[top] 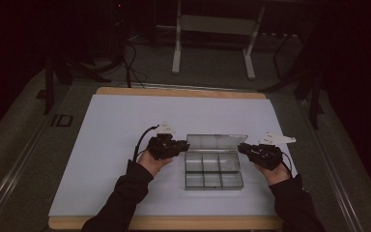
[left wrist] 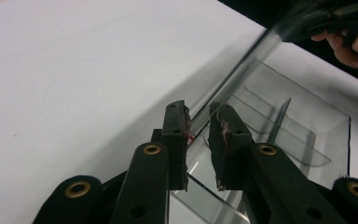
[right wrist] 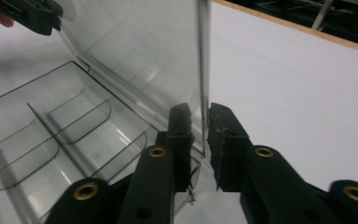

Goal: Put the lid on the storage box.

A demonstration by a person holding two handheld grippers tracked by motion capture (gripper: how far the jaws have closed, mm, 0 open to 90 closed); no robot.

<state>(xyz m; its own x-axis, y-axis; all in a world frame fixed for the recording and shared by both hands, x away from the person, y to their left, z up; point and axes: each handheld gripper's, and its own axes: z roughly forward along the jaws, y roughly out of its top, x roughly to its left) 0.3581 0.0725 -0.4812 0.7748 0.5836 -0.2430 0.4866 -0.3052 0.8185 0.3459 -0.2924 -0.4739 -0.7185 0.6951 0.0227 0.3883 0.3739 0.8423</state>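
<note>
Clear plastic organizer box (top: 214, 171) w/ six empty compartments in two rows, flat on white table surface, btwn left gripper (top: 182, 145) & right gripper (top: 243, 147), hinged transparent lid (top: 216, 142) open, standing near upright, its side edges sitting btwn each gripper's jaws

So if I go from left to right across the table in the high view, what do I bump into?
Left hand → left gripper → clear plastic box with its lid standing open → right gripper → right hand, all on the white table.
</note>
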